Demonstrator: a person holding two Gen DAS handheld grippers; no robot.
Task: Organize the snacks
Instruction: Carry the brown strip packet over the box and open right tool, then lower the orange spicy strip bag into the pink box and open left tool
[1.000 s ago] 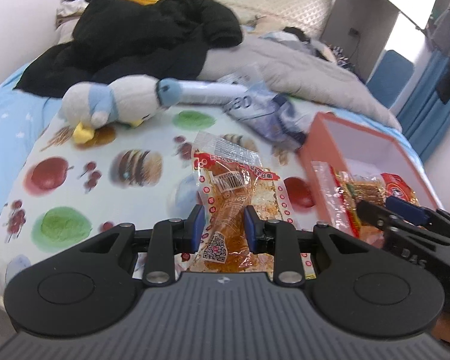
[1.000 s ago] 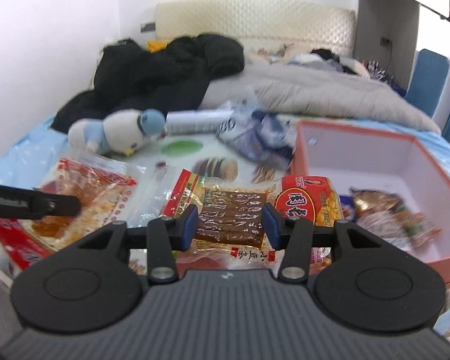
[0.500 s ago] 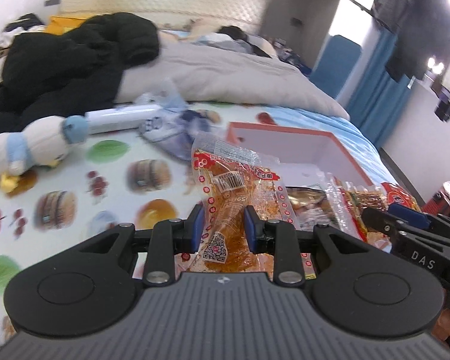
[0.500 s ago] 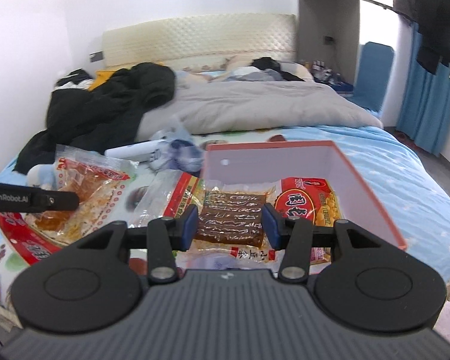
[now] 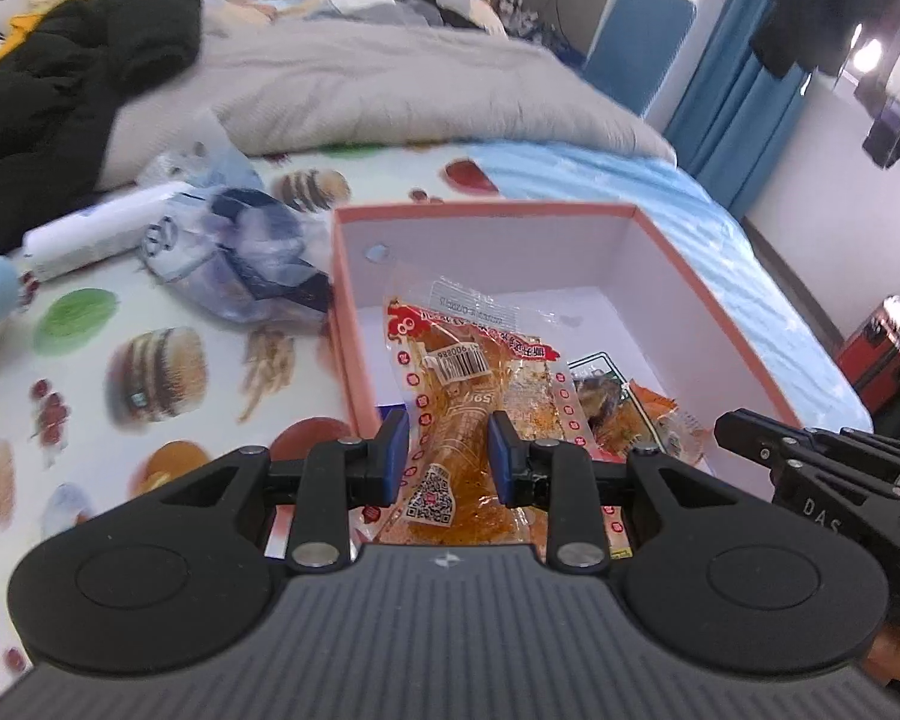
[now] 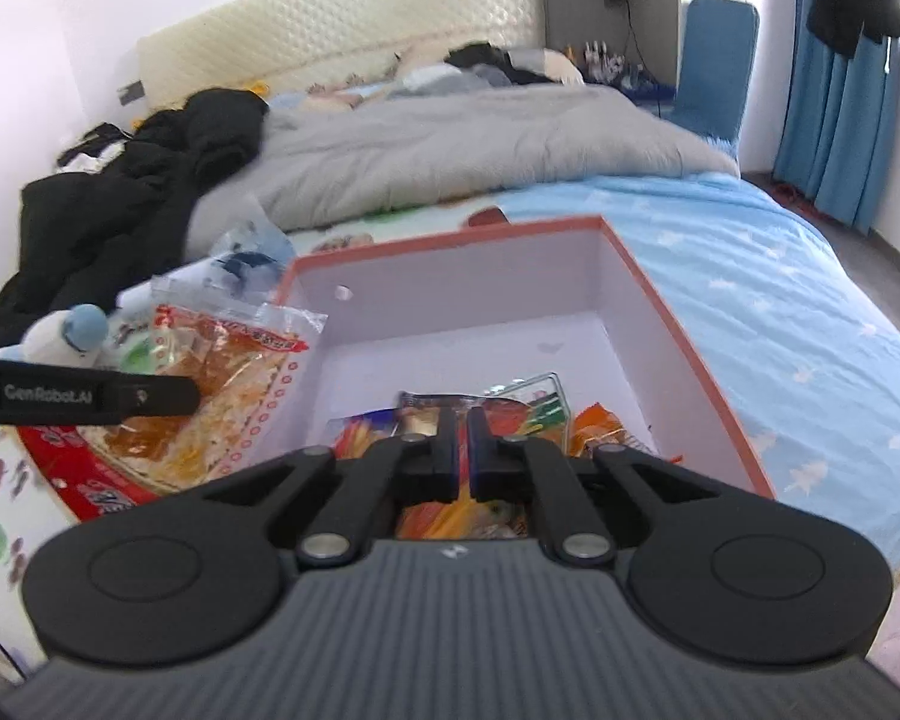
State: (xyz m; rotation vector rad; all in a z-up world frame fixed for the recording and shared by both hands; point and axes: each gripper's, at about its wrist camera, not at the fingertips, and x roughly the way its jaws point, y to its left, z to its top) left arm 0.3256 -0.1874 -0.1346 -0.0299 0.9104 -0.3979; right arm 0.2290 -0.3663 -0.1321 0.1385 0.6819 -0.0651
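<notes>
Left gripper (image 5: 444, 459) clamps an orange snack packet (image 5: 474, 402), hanging it over the near left corner of the pink-rimmed box (image 5: 678, 258). Right gripper (image 6: 461, 450) has just been closing: jaws pressed together, nothing between them, poised above the loose snack packets (image 6: 534, 408) lying at the box's near end. The box sits on the bed's food-print mat (image 5: 150, 360), a crumpled blue-and-white bag (image 5: 240, 264) just beside its left wall.

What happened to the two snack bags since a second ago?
The right gripper let its brown snack bag go: its jaws have just been closing and are shut on nothing above the snacks in the box. The left gripper carried the orange snack bag over to the box. It kept hold of it. The plush toy stayed put.
</notes>
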